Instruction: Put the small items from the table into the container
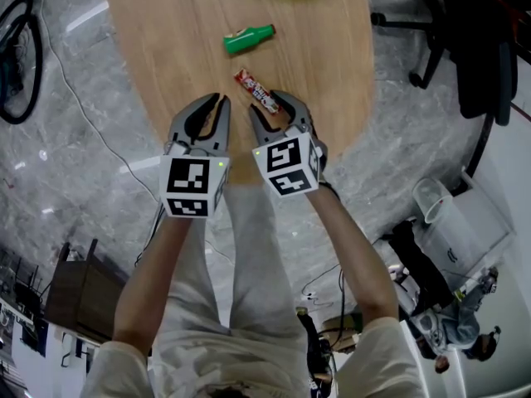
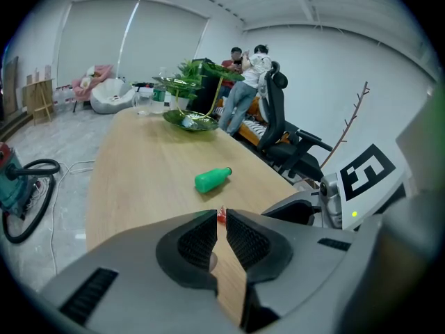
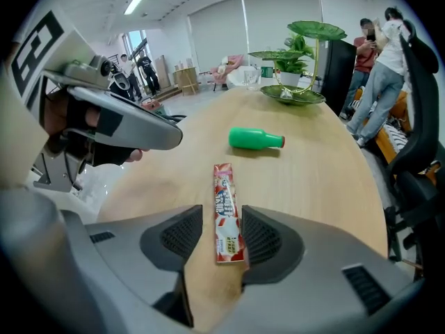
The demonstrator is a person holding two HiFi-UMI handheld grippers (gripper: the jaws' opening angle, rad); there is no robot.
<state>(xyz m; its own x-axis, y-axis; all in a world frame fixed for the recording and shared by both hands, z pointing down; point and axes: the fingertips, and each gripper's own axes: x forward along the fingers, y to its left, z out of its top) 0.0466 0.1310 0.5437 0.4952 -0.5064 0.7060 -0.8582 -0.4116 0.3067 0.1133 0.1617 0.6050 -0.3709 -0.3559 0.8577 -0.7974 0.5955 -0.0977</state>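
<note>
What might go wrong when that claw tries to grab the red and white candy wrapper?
1. The flat red and white snack wrapper lies on the wooden table. The right gripper, jaws apart, straddles only its near end, so it may skid over the wrapper instead of pinching it.
2. Held by one end, the wrapper might droop and slip out.
3. A push forward could knock it into the green plastic bottle lying on its side, which might roll.

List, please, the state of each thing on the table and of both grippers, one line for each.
Green bottle: lying on its side on the table, not touched.
Snack bar: lying flat, between the right jaws, not gripped.
Left gripper: shut, empty.
Right gripper: open, one jaw on each side of the snack bar.
</note>
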